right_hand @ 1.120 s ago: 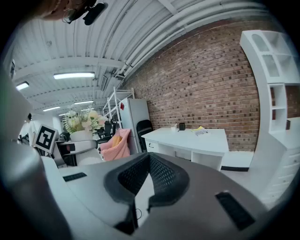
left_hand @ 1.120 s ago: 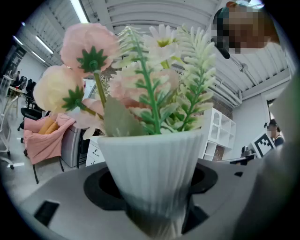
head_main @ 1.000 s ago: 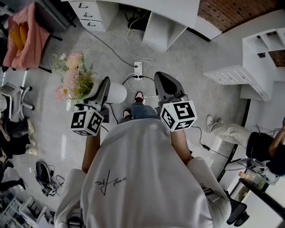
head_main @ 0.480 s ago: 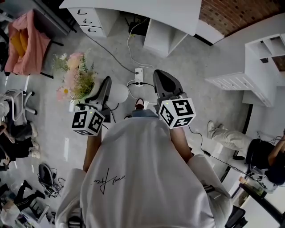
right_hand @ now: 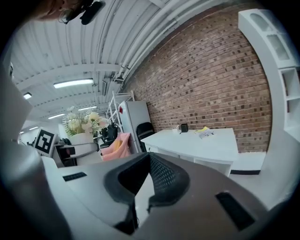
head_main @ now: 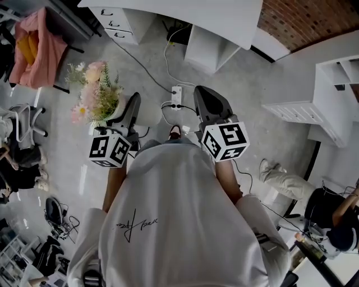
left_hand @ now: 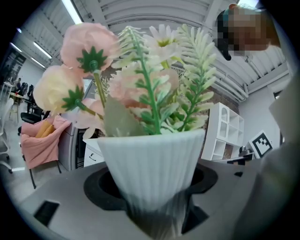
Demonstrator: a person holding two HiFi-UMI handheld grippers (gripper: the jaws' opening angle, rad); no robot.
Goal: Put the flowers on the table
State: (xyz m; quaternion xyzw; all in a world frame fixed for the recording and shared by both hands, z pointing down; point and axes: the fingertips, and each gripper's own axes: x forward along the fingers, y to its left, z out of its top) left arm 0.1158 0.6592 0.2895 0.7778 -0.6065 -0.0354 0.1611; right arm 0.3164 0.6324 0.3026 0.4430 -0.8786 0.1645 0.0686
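While pinching the ribbed pot of flowers (left_hand: 152, 164) in left gripper (head_main: 132, 109) (right gripper (right_hand: 146, 178) pressed together, empty), keep upright, carry level, set down well inside white table (right_hand: 206, 143) edge.

**Location: open-plan office workspace**
Identifying features: a white table (head_main: 185, 11) and a drawer unit (head_main: 115, 25) stand along a brick wall (head_main: 303, 19). Swivel office chairs (head_main: 22, 120) stand on the grey floor (head_main: 241, 89), where a power strip (head_main: 176, 94) lies with cables running from it. White shelf units (head_main: 336, 101) stand to one side. Strip lights (right_hand: 72, 83) are mounted under a ribbed ceiling (right_hand: 117, 42).
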